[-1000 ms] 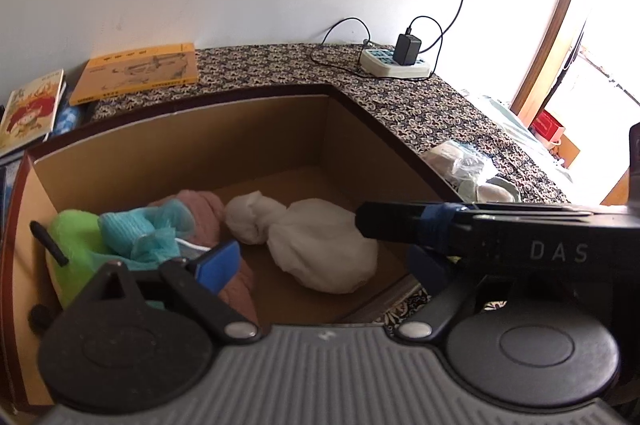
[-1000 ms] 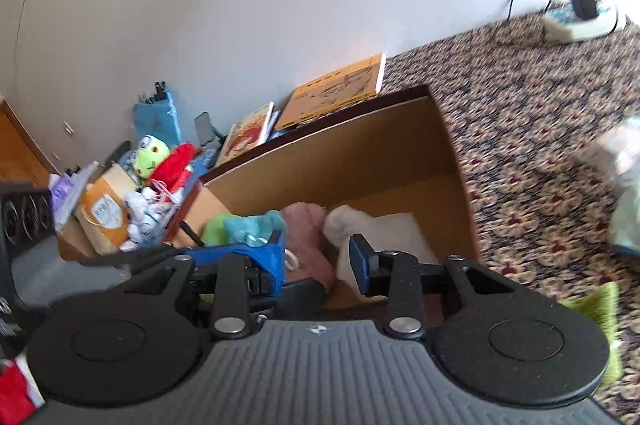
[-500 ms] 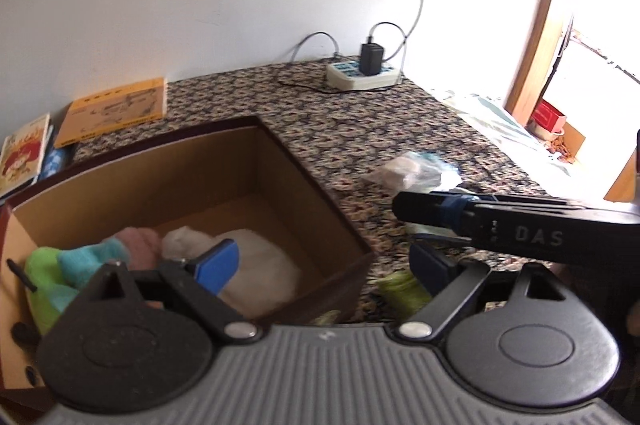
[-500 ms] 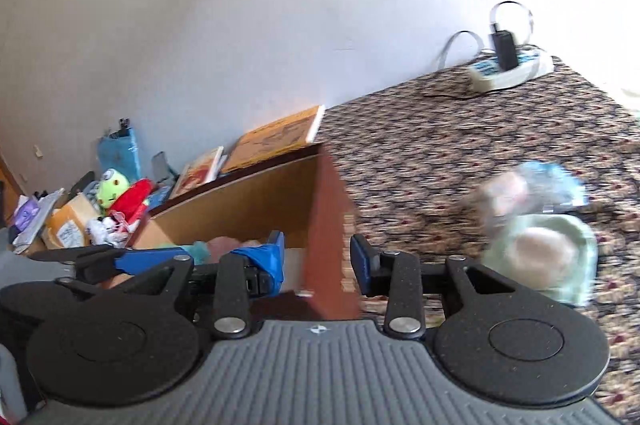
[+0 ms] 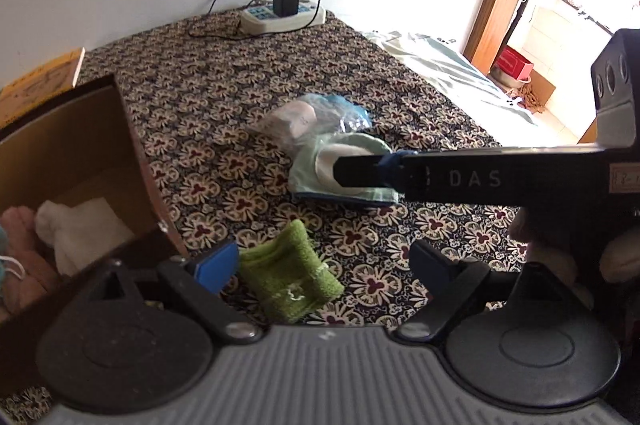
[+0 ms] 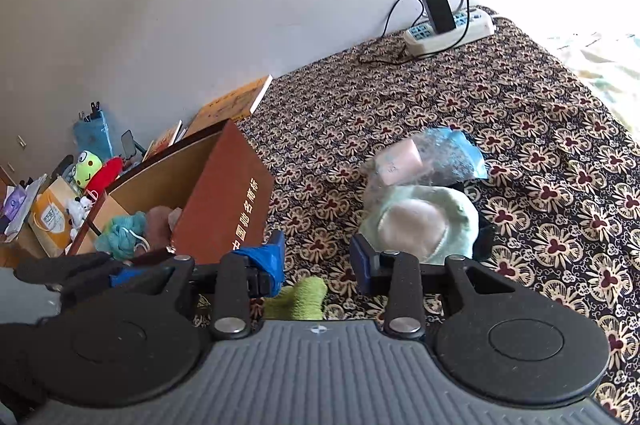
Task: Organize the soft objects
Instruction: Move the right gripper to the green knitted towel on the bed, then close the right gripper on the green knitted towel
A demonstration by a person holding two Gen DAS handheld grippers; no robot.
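Note:
A green knitted cloth (image 5: 290,267) lies on the patterned cover right in front of my open, empty left gripper (image 5: 320,259); it also shows under my right gripper in the right wrist view (image 6: 298,299). My right gripper (image 6: 318,257) is open and empty, above the cover beside the brown box (image 6: 224,197). A pale green soft pouch (image 6: 424,221) and a clear bag with a pink block (image 6: 400,161) lie beyond it. The box (image 5: 80,145) holds white (image 5: 80,229), pink and teal (image 6: 122,231) soft items. The right gripper's finger crosses the left wrist view (image 5: 460,177).
A power strip with charger (image 6: 448,25) sits by the wall. Books (image 6: 232,103) lie behind the box. Plush toys (image 6: 96,169) and clutter stand at the far left. A light sheet (image 5: 452,69) covers the bed's right side.
Both grippers have swung right, away from over the box toward the soft items on the cover. The green cloth and pale pouch have come into view. Both stay open and empty.

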